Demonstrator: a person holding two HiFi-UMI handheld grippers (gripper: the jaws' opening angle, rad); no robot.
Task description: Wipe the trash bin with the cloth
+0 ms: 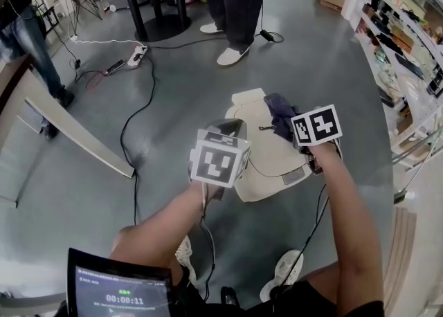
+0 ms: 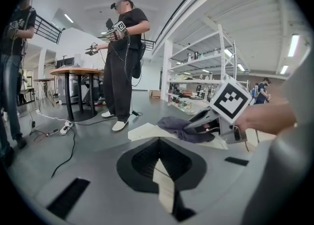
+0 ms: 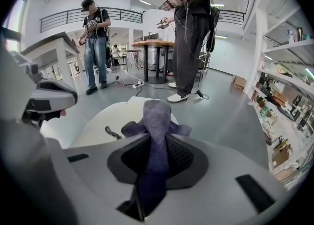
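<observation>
Down on the grey floor: a cream trash bin [image 1: 266, 170] sits just ahead of the operator's shoes [image 1: 287, 270].
Cloth: a dark purple cloth [image 1: 280, 115] is bunched on the far right part of the bin's top, touching it.
Right gripper: the right gripper [image 3: 156, 135] is clamped on the cloth, which runs up through the slit between the jaws and flops past their tips onto the bin.
Left gripper: the left gripper [image 2: 159, 143] is over the bin's left edge with its jaws drawn together at the tips. A cream strip shows in the slit behind them; I can't tell whether that is bin pinched or bin seen through.
On the bin's top: a thin dark loop [image 3: 112, 132] lies just left of the cloth.
Bystander: a person in dark trousers [image 1: 235, 4] stands beyond the bin, also holding grippers.
Cables: a power strip [image 1: 137, 55] and black leads lie well to the left.
Right side: shelves [image 1: 408, 46].
</observation>
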